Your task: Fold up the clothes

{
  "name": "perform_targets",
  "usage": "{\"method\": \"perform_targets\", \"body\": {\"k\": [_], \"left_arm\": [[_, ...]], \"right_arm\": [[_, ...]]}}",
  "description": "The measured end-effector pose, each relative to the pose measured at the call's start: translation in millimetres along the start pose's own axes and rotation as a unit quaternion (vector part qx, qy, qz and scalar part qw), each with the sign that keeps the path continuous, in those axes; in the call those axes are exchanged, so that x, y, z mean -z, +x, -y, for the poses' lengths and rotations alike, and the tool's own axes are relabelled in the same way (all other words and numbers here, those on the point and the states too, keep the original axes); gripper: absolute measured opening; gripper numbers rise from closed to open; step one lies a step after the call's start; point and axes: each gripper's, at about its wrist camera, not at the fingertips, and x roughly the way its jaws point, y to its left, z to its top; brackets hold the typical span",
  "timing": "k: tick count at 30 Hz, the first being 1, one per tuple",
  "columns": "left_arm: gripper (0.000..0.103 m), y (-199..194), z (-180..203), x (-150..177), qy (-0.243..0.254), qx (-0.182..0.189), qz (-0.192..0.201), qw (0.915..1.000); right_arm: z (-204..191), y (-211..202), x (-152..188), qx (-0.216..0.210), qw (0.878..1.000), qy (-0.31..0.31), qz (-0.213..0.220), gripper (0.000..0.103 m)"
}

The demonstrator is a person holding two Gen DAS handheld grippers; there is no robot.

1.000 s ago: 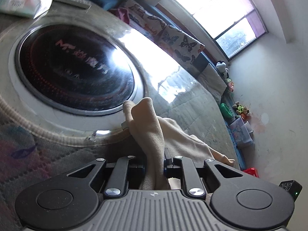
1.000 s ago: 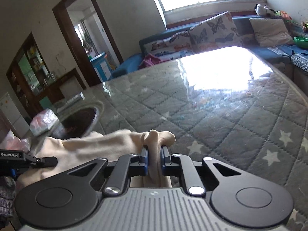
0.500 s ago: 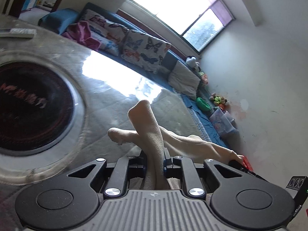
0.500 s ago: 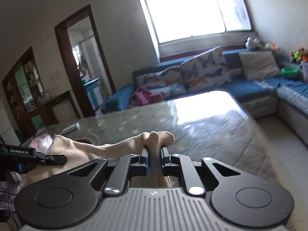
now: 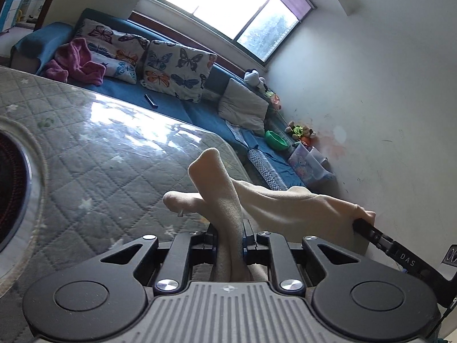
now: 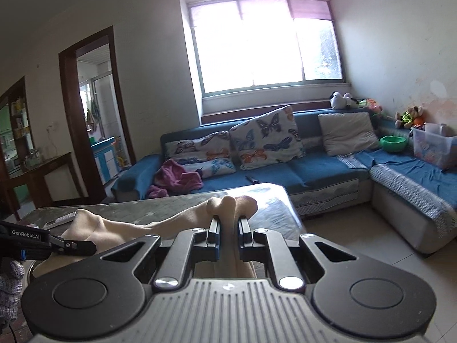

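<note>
A cream-coloured garment (image 5: 280, 203) hangs stretched in the air between both grippers, above the quilted grey table (image 5: 100, 154). My left gripper (image 5: 228, 231) is shut on one corner of it, and a fold of cloth sticks up past the fingers. My right gripper (image 6: 228, 225) is shut on the other corner of the garment (image 6: 137, 225). In the left wrist view the right gripper's tip (image 5: 368, 228) shows at the right, pinching the cloth. In the right wrist view the left gripper (image 6: 71, 245) shows at the left. The lower part of the garment is hidden behind the gripper bodies.
A round dark induction hob (image 5: 11, 188) is set in the table at the left. Behind the table runs a blue corner sofa (image 6: 328, 168) with butterfly cushions (image 6: 265, 140), a pink cloth (image 6: 177, 175), a green bowl (image 6: 394, 143) and toys. Tiled floor lies to the right.
Both grippers have risen and tilted up with the garment, lifting it off the table; the views now show the sofa and window instead of the tabletop.
</note>
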Motion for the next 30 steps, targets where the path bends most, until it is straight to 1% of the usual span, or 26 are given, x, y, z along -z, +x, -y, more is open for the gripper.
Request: {"method": "perform_targets", "body": {"k": [3, 7, 16, 30], "left_arm": [[0.016, 8.9, 2.8, -0.2, 0.000, -0.002, -0.007, 1.0000], [0.016, 20.7, 9.0, 0.0, 0.006, -0.013, -0.016, 0.9998], [0.016, 39.5, 11.2, 4.5, 0.015, -0.032, -0.039, 0.9986], [0.016, 62.6, 8.7, 23.6, 0.017, -0.049, -0.085, 0.9950]], "right_arm": [[8.2, -0.7, -5.6, 0.008, 1.000, 0.000, 0.003, 0.010], [17.6, 4.3, -3.5, 0.012, 1.000, 0.003, -0.004, 0.010], [31.9, 17.7, 12.3, 0.018, 0.999, 0.011, -0.029, 0.010], [47.0, 39.4, 41.9, 0.031, 0.996, 0.031, -0.072, 0.010]]}}
